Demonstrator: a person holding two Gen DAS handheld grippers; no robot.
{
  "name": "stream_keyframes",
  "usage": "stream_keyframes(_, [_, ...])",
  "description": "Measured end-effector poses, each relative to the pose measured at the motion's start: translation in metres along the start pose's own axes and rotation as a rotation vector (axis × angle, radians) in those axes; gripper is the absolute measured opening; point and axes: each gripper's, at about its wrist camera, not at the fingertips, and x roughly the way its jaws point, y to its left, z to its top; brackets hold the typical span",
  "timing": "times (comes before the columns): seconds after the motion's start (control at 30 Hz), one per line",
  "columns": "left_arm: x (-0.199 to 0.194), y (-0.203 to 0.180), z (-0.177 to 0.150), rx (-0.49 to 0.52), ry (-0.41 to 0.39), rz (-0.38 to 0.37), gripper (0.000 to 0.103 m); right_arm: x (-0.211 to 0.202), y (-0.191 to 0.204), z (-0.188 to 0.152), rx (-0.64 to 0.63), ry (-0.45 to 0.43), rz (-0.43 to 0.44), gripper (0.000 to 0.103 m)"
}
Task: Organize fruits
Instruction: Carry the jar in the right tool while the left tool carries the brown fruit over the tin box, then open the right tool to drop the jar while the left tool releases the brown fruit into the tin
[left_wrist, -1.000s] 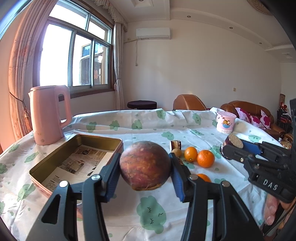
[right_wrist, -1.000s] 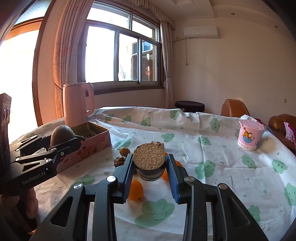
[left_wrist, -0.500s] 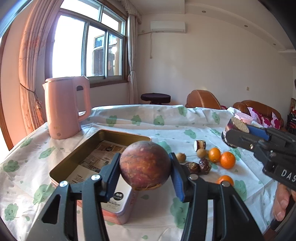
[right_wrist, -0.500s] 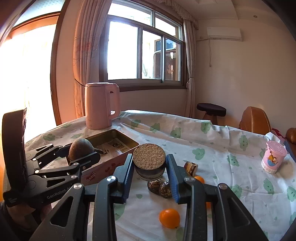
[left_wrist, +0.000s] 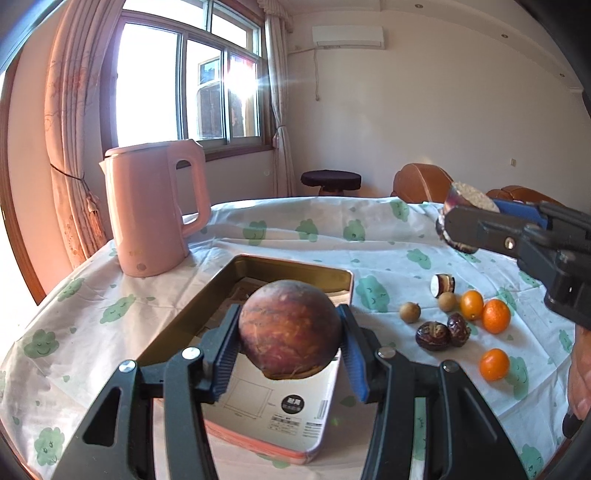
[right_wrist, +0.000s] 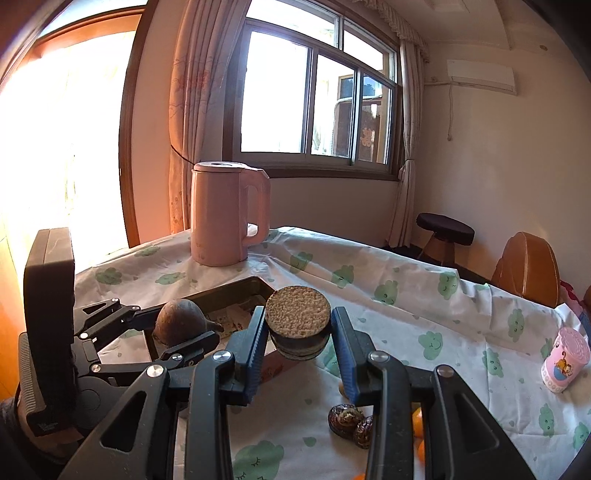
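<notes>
My left gripper (left_wrist: 290, 345) is shut on a round reddish-brown fruit (left_wrist: 290, 328), held above the near end of an open gold tin (left_wrist: 258, 273) lined with printed paper. My right gripper (right_wrist: 299, 338) is shut on a dark cut piece of sugarcane (right_wrist: 298, 328) with a pale fibrous face, raised over the tablecloth beside the tin (right_wrist: 236, 291). In the left wrist view the right gripper (left_wrist: 467, 225) hangs at the upper right. Loose on the cloth lie small oranges (left_wrist: 495, 315), longans (left_wrist: 410, 312), dates (left_wrist: 432, 336) and another cut piece (left_wrist: 442, 285).
A pink kettle (left_wrist: 151, 206) stands behind the tin near the table's far left edge. A pink printed cup (right_wrist: 565, 360) sits at the right of the table. A stool (left_wrist: 330, 181) and brown sofa (left_wrist: 421, 182) are beyond. A hand (left_wrist: 580, 380) shows at the right edge.
Both grippers have swung left toward the tin with their loads. The round fruit now hangs over the tin's near end, and the right gripper has risen with the cut piece.
</notes>
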Motion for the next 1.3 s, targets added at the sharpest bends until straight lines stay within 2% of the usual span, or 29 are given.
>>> stream_keyframes(0.5, [0.029,0.031,0.004,-0.013,0.066,0.039,0.052,0.054,0.02,0.011,-0.024,0.073,0.036,0.037])
stream_keyframes(1.3, [0.069,0.052,-0.001,-0.021,0.179,0.091,0.052,0.113,0.036,-0.012,0.018,0.189,0.079,0.037])
